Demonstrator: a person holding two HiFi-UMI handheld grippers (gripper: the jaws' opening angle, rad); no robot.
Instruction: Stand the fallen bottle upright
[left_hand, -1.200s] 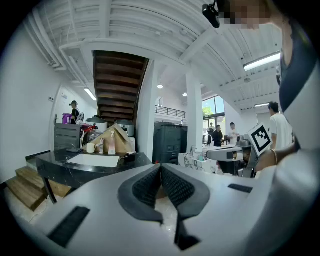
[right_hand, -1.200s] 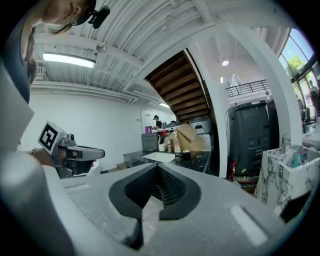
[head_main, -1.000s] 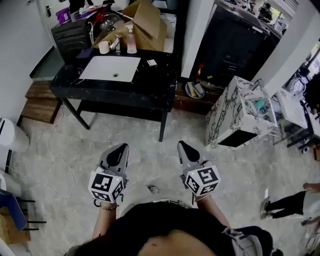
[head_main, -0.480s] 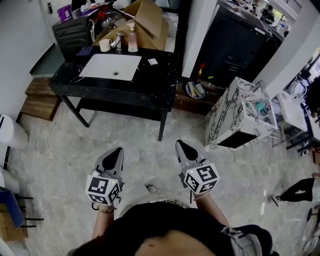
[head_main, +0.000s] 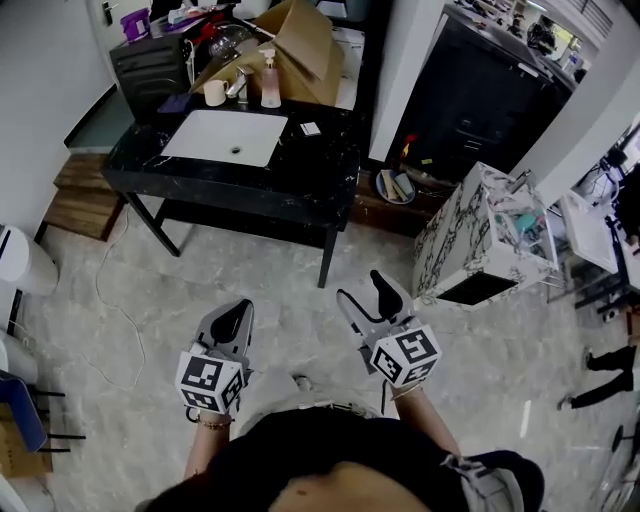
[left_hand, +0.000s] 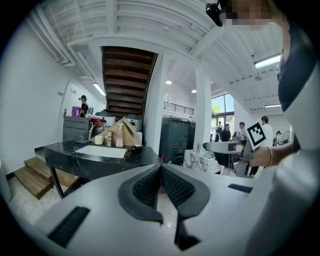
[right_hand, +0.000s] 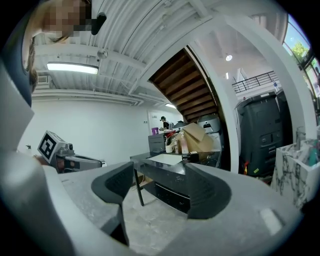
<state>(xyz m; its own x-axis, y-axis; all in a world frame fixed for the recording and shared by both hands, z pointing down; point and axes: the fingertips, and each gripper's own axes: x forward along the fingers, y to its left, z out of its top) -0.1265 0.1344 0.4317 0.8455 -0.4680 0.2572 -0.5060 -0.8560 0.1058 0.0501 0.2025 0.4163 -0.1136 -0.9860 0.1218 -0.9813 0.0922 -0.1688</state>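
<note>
While it sits at the far edge of the black worktop (head_main: 320, 170), the pink pump bottle (head_main: 270, 86) looks upright, well ahead of both tools, with a cream cup (head_main: 214, 93) near it and a cardboard box (head_main: 300, 40) just behind. Left hand-held gripper (head_main: 233, 320): clenched, pads together, nothing held. Right hand-held gripper (head_main: 361, 287): jaws have just been opening, now apart, empty, well short of the worktop.

The person wears a black top (head_main: 330, 462) and a thin bracelet (head_main: 212, 421) at the left wrist; the grey left gripper (head_main: 241, 306) and right gripper (head_main: 360, 287) carry dark ribbed pads (left_hand: 145, 187) and black-and-white marker cubes (head_main: 405, 355).
</note>
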